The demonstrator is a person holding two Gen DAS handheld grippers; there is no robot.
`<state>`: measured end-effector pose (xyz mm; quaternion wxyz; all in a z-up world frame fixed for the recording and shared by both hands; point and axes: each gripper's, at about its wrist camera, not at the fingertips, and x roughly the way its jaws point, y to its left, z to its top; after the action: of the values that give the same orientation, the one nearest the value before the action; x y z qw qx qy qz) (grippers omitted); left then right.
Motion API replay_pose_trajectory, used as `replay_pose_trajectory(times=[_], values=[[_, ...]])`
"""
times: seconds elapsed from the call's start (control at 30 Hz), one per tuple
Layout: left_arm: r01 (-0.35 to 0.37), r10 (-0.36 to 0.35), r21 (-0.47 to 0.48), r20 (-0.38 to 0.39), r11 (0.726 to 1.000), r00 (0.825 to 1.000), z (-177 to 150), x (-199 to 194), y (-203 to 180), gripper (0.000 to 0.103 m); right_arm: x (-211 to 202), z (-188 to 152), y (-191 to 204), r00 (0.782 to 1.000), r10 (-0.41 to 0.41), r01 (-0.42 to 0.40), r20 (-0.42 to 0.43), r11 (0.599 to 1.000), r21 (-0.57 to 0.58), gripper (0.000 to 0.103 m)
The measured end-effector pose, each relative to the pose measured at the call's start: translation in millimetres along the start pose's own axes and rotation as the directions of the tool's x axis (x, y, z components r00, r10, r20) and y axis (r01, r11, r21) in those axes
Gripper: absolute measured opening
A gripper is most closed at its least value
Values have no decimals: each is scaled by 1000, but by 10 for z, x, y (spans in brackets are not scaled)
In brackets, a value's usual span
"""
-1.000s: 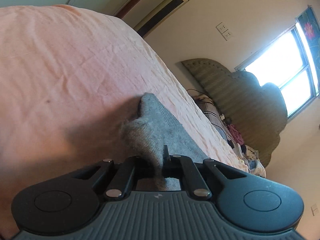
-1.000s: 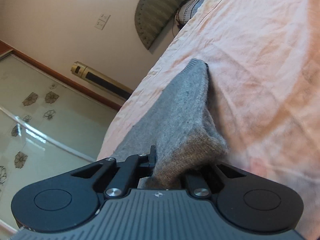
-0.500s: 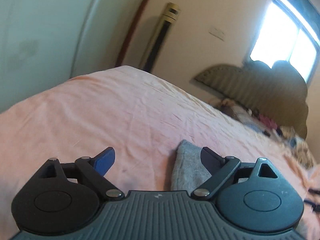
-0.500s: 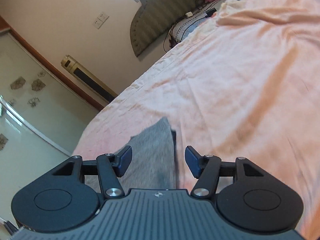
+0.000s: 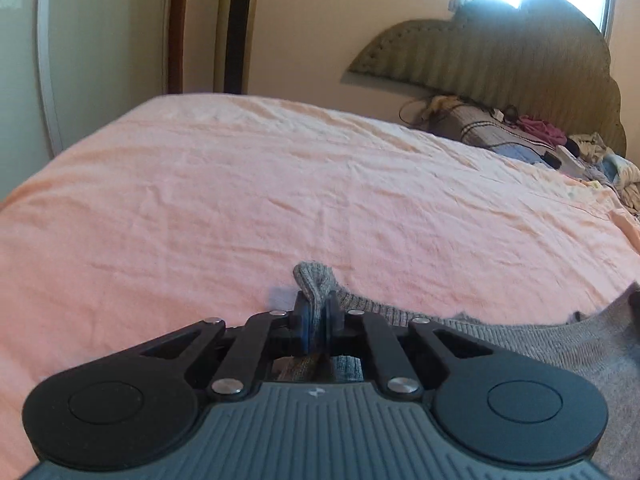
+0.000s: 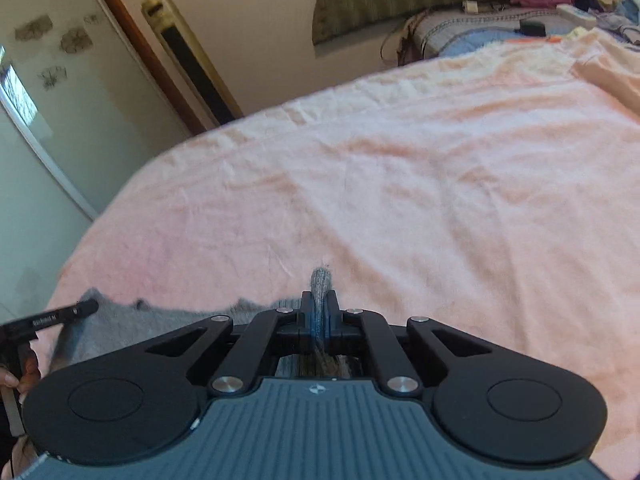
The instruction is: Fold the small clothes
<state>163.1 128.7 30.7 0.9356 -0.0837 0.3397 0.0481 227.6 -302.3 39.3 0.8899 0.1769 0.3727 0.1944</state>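
The left gripper is clamped on an edge of the grey knit garment, which trails off toward 3 o'clock over the pink bedsheet. The right gripper pinches another edge, cloth trailing toward 9 o'clock.

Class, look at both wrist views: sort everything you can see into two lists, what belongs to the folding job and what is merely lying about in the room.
Part of the job:
- grey knitted garment
- left claw, shut on it
- right claw, shut on it
- pink wrinkled bedsheet, the work surface

Lying about:
- green padded headboard
- heap of mixed clothes by the headboard
- gold tower unit against the wall
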Motion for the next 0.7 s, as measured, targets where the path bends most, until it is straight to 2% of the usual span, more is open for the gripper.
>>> replay_pose_trajectory(times=[0.07, 0.1, 0.17, 0.23, 0.27, 0.3, 0.33, 0.37, 0.4, 0.47, 0.53, 0.57, 0.6, 0.63, 0.67, 0.7], values=[[-51, 52, 8, -55, 999, 997, -67, 158, 10, 7, 122, -44, -153, 998, -49, 51, -40, 998, 43, 11], [-54, 54, 11, -24, 998, 998, -112, 137, 13, 7, 185, -100, -177, 996, -65, 68, -66, 997, 38, 11], [-72, 72, 30, -7, 997, 997, -152, 17, -33, 11, 169, -205, -134, 997, -59, 61, -51, 998, 23, 14], [-80, 78, 41, 48, 996, 996, -155, -218, -79, 13, 17, -207, -74, 997, -79, 80, -25, 996, 48, 27], [-87, 83, 35, 93, 996, 992, -160, -372, -100, 14, -104, -206, -15, 995, -95, 94, 26, 995, 43, 44], [-85, 82, 16, 137, 996, 987, -169, -520, -128, 20, -231, -218, 68, 990, -110, 108, 88, 994, 26, 47], [-53, 51, 9, 164, 999, 985, -179, -627, -174, 25, -323, -246, 164, 986, -102, 101, 132, 995, 10, 47], [-17, 14, 14, 170, 1000, 985, -184, -682, -242, 37, -337, -273, 272, 989, -66, 68, 133, 998, -9, 47], [18, -22, 30, 158, 999, 987, -188, -693, -356, 44, -276, -296, 401, 994, -55, 59, 98, 997, -45, 47], [47, -58, 109, 105, 993, 993, -204, -578, -616, 44, -57, -382, 661, 994, -102, 107, 39, 979, -172, 46], [16, -25, 183, 42, 983, 999, -277, -353, -788, 44, 203, -496, 773, 977, -211, 204, 7, 938, -281, 44], [-12, 16, 214, -20, 977, 1000, -330, -195, -813, 46, 304, -543, 737, 965, -261, 248, -3, 921, -301, 48], [-7, 6, 207, 6, 978, 1000, -406, -136, -744, 58, 295, -617, 684, 966, -250, 257, 64, 909, -327, 53], [-3, 0, 191, 16, 982, 1000, -450, -122, -652, 63, 287, -652, 624, 960, -266, 280, 88, 902, -330, 58], [30, -32, 174, 13, 984, 999, -435, -128, -574, 63, 264, -637, 554, 959, -269, 283, 89, 914, -291, 66], [35, -39, 187, 13, 982, 999, -430, -117, -549, 65, 232, -615, 486, 964, -250, 266, 94, 932, -246, 65]])
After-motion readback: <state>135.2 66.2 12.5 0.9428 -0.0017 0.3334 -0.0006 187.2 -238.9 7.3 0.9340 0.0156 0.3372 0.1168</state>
